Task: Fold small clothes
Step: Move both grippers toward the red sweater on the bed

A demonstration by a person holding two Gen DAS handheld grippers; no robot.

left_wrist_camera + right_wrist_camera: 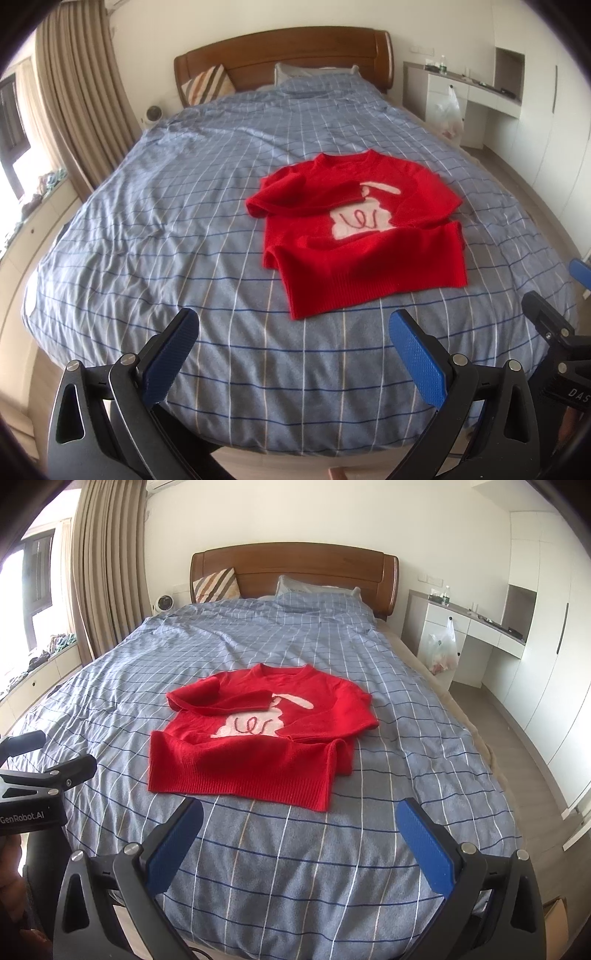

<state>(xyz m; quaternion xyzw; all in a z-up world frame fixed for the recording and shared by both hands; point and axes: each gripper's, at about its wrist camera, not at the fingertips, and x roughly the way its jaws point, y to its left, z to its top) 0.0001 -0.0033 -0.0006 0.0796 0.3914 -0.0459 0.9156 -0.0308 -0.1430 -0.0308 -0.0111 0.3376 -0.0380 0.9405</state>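
Observation:
A small red sweater [354, 229] [255, 746] with a white rabbit figure on its chest lies flat on the blue checked bedspread [184, 229] [406, 738]. Both sleeves are folded inward across the front. My left gripper [291, 325] hovers open above the near part of the bed, short of the sweater's hem and a little to its left, with nothing between its blue pads. My right gripper [299, 812] is also open, just short of the hem, and holds nothing. Part of the right gripper's body shows at the right edge of the left wrist view, and the left gripper's body at the left edge of the right wrist view.
A wooden headboard [295, 568] with a striped cushion [216, 585] and a pillow stands at the far end. Curtains [107, 572] and a window ledge run along the left. A white desk [476, 627] with a hanging plastic bag [443, 650] and wardrobes stand on the right.

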